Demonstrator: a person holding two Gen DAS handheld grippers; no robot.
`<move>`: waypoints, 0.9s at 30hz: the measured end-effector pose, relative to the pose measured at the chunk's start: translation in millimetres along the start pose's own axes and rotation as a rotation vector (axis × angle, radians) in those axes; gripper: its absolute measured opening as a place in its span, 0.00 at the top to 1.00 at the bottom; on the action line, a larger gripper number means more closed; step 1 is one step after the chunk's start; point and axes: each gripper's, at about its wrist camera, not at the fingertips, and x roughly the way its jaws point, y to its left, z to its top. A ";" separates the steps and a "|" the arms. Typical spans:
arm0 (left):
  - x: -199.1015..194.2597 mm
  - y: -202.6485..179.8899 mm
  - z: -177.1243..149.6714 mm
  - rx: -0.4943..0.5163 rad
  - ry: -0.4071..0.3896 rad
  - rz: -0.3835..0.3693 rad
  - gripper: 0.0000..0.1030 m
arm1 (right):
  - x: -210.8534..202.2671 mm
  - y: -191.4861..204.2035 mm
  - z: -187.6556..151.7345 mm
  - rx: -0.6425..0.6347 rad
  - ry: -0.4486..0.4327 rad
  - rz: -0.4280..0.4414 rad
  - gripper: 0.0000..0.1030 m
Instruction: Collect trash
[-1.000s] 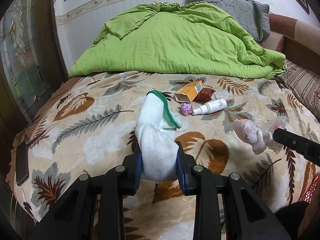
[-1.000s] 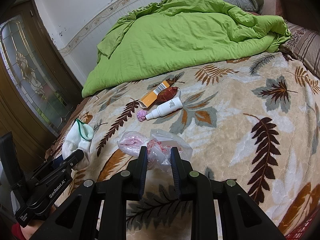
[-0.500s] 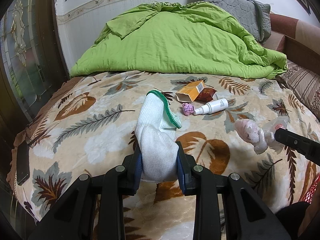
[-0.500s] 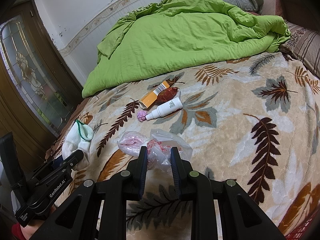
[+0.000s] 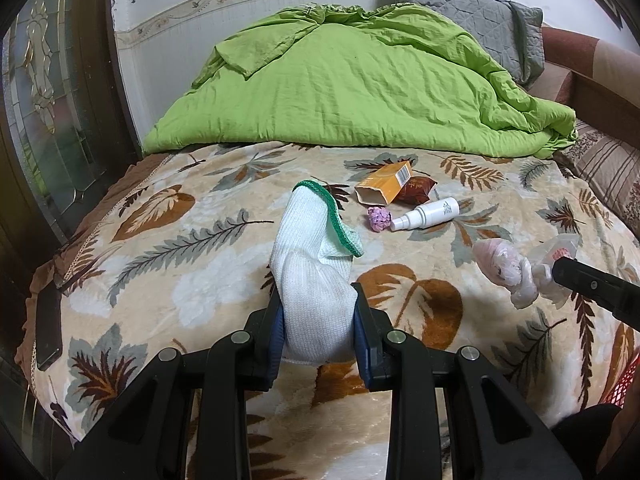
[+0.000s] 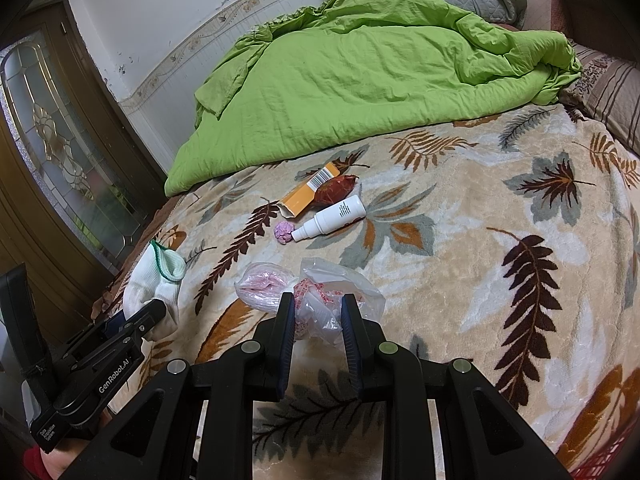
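Over the bed, left claw point(image 5: 316, 332) gripping white sock point(image 5: 310, 272), right claw point(image 6: 318, 320) clamping crumpled bag point(image 6: 320, 300)

Crumpled green duvet point(image 5: 352, 92) (grey pillow point(image 5: 472, 28) behind) on leaf-patterned blanket point(image 5: 168, 240)

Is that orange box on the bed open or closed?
Open. The orange box lies on its side on the leaf-patterned blanket, and its near end gapes, showing a dark hollow inside. Whether anything is in it cannot be told.
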 end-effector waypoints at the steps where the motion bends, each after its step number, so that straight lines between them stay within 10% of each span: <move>1: -0.1 -0.2 0.0 0.000 0.000 0.000 0.72 | 0.1 0.0 0.0 0.000 0.000 0.001 0.76; 27: -23.8 -3.2 7.0 0.009 -0.022 -0.045 0.72 | -22.2 -13.0 -1.6 0.059 -0.030 -0.005 0.76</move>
